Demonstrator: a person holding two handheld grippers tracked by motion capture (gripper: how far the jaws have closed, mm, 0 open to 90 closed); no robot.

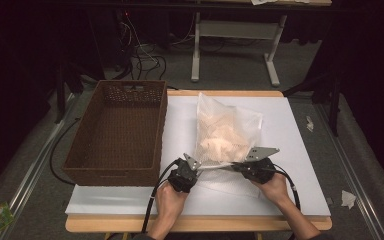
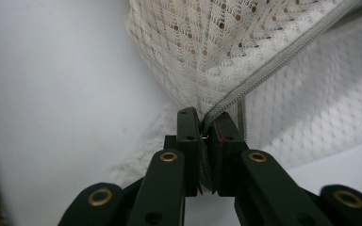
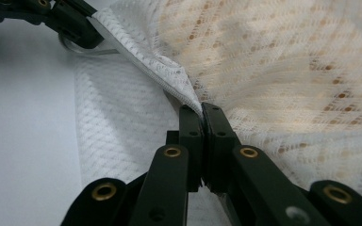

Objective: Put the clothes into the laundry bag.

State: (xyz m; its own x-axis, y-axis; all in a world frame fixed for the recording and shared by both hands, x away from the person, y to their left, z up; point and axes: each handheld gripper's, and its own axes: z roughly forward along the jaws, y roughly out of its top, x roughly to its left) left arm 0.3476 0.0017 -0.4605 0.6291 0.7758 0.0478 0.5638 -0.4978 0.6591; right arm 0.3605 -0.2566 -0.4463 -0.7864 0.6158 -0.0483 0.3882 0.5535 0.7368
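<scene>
White mesh laundry bag (image 1: 226, 132), soft, holed weave, zippered rim pinched in my left gripper (image 2: 206, 129), same edge clamped between my right gripper (image 3: 202, 113) jaws

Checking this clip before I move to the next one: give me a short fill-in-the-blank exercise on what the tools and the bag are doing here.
1. The left tool is shut on the ____ edge of the white mesh bag.
2. The right tool is ____ on the same bag's edge.
3. The brown woven basket stands to the ____ of the bag in the high view.
4. The bag rests on the ____ tabletop.

Missing words: zipper; shut; left; white
</scene>
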